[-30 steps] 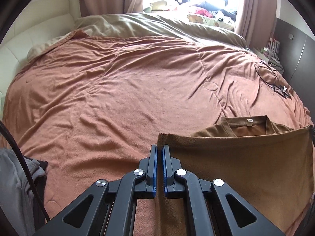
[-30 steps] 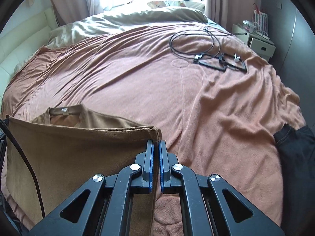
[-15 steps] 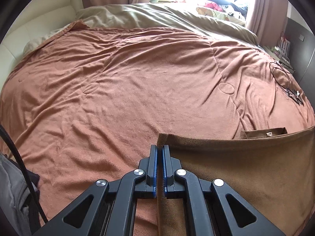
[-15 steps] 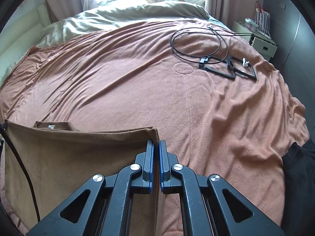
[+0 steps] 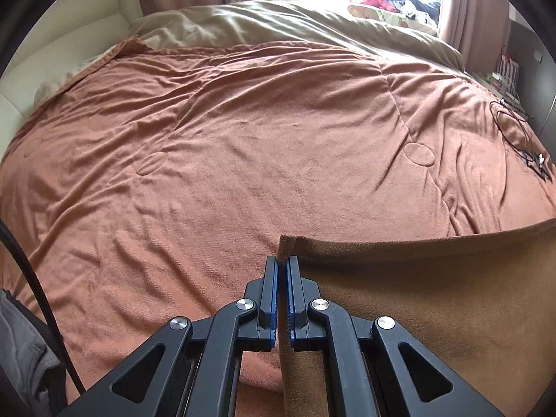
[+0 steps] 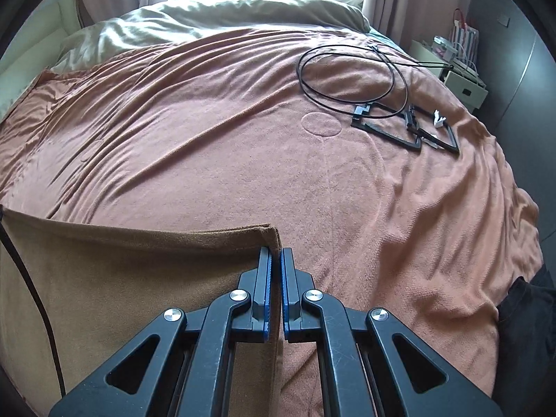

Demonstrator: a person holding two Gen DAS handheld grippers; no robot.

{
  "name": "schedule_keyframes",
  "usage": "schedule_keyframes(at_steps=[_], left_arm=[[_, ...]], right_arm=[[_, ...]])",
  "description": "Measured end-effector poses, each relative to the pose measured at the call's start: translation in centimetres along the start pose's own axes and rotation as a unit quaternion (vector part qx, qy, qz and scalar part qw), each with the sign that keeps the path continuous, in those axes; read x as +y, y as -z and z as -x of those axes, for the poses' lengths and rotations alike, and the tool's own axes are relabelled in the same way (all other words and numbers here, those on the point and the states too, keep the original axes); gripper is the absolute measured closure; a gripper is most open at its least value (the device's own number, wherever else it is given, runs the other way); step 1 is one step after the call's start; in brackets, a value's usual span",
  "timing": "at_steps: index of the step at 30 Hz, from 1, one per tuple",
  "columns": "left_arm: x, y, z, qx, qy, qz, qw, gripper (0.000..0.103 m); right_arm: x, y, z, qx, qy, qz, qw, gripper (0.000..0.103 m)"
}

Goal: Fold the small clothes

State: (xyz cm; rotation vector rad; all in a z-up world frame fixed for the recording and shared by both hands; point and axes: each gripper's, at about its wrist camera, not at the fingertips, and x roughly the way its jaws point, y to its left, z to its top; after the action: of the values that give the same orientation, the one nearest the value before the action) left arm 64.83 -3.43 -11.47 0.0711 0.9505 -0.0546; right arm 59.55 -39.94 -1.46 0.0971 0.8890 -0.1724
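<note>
Both tongs are pinched shut on the same brown garment: the left tongs grip its left top corner and the right tongs grip its right top corner, cloth caught between the blue-lined pads of each pair.

A wide bed fills the room, covered by a rust-orange blanket that is creased and rumpled, with a beige duvet bunched across its far end. Behind that a bright window sill holds soft toys and scattered clothes, with pinkish curtains at either side. A pale padded headboard runs along the left edge. On the right part of the blanket lie a coiled black cable and two black frames, just beside each other. A white bedside cabinet stands beyond the right edge. A dark garment lies at the near right corner of the bed, and a grey one shows at the near left.

The brown garment is stretched sideways between the two pairs of tongs, its long upper edge running left to right, parallel to the near side of the bed. That edge looks doubled, two layers together. From there the cloth spreads toward the cameras, over the near part of the blanket. Whether it rests on the blanket or is lifted off it, I cannot tell.
</note>
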Motion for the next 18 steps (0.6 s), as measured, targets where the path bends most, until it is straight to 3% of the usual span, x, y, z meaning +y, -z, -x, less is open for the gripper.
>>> schedule_keyframes(at_steps=[6, 9, 10, 12, 13, 18], left_arm=[[-0.5, 0.0, -3.3, 0.033, -0.012, 0.003, 0.9994, 0.098], [-0.7, 0.3, -4.1, 0.061, -0.016, 0.010, 0.9979, 0.095], [-0.6, 0.4, -3.7, 0.058, -0.016, 0.014, 0.9981, 0.094], [-0.8, 0.6, -2.5, 0.047, -0.008, 0.013, 0.9988, 0.088], [-0.9, 0.8, -1.8, 0.042, 0.000, 0.011, 0.9990, 0.086], [-1.8, 2.2, 1.3, 0.032, 0.025, -0.006, 0.9992, 0.082]], right_arm=[[0.4, -0.3, -3.4, 0.027, 0.011, -0.001, 1.000, 0.102], [0.1, -0.6, -3.6, 0.031, 0.026, -0.019, 0.999, 0.095], [-0.1, -0.6, -3.4, 0.032, 0.027, -0.026, 0.999, 0.090], [-0.5, -0.3, -2.5, 0.029, 0.009, -0.034, 0.999, 0.054], [-0.6, -0.2, -1.9, 0.023, 0.006, -0.032, 0.999, 0.045], [-0.4, 1.9, 1.1, 0.013, -0.019, -0.014, 1.000, 0.045]])
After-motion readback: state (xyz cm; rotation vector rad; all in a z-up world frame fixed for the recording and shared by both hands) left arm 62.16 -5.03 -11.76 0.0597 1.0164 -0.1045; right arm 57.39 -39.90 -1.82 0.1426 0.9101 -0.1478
